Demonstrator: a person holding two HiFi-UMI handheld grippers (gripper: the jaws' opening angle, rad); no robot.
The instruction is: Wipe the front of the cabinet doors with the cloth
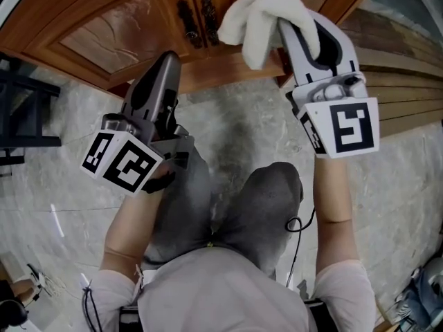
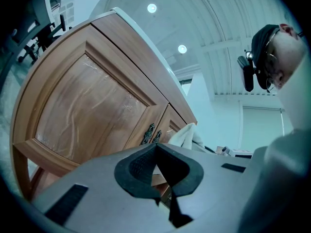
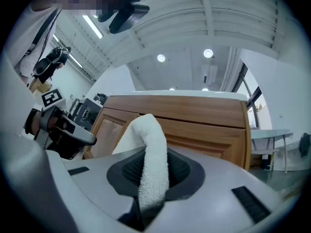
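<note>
**Cloth held tight, but it could slip or snag**

The person's grey knees are nearest, low over the pale grey stone floor. Just past them is the white right gripper. Its jaws are squeezed tight on a white fluffy cloth. Only a thin fold sits between the jaws. The rest is a big soft bunch that flops over the tips.

The brown wooden cabinet doors stand right in front of both tools. The cloth is at the bottom edge of the door ahead of the right gripper. I cannot tell if it is touching the wood yet.

The dark grey left gripper is off to the left side of the white one. Its jaws are closed with nothing in them. Its tip points at the other door.

Here is what could go wrong:
- **Slipping:** a hard rub could pull the thin fold out, and the cloth would drop to the floor.
- **Snagging:** the dark metal handles are just to the left of the cloth. The loose bunch could catch on them during a sideways wipe.
- **Scratching:** if the cloth shifts off the tips, the hard jaws could scrape the shiny wood.
- **Bumping:** the empty gripper is close to its door and could knock it.
</note>
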